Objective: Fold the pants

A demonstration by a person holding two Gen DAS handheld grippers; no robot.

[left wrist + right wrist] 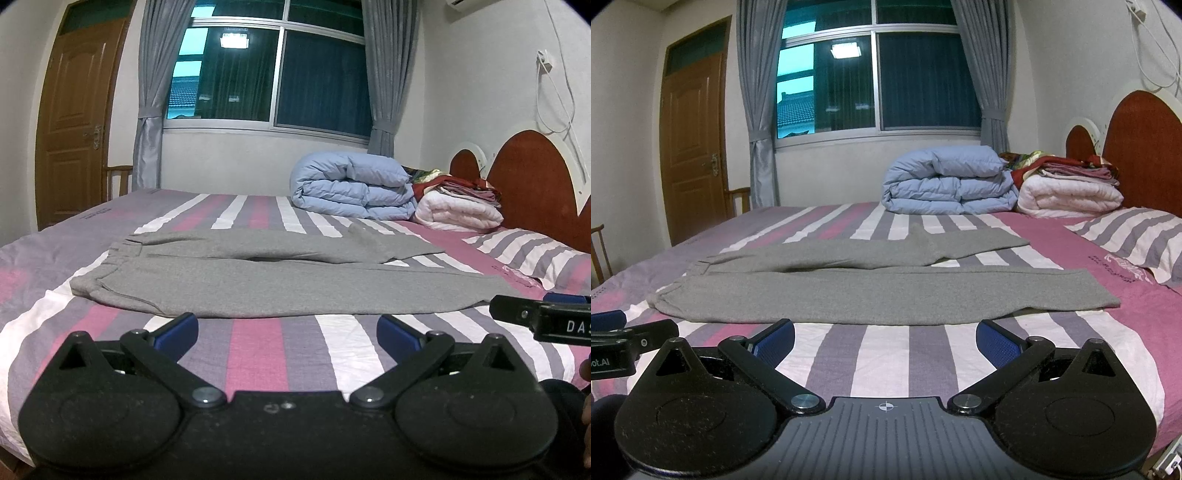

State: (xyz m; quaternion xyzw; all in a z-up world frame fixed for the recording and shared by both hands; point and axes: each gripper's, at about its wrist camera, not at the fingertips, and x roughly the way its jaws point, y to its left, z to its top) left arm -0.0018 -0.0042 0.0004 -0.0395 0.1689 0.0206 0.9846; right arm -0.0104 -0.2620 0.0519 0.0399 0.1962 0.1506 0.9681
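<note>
Grey pants (258, 284) lie flat across the striped bed, waistband to the left, both legs running right; they also show in the right wrist view (783, 295). The two legs lie side by side with a gap at the far ends. My left gripper (287, 330) is open and empty, just short of the pants' near edge. My right gripper (885, 338) is open and empty, also just short of the near leg. Each gripper shows at the edge of the other's view.
A folded light-blue duvet (351, 188) and a stack of folded white and red bedding (458, 205) sit at the far side of the bed by the red headboard (532, 184). A striped pillow (1134, 240) lies at the right. A wooden chair (598, 251) stands left of the bed.
</note>
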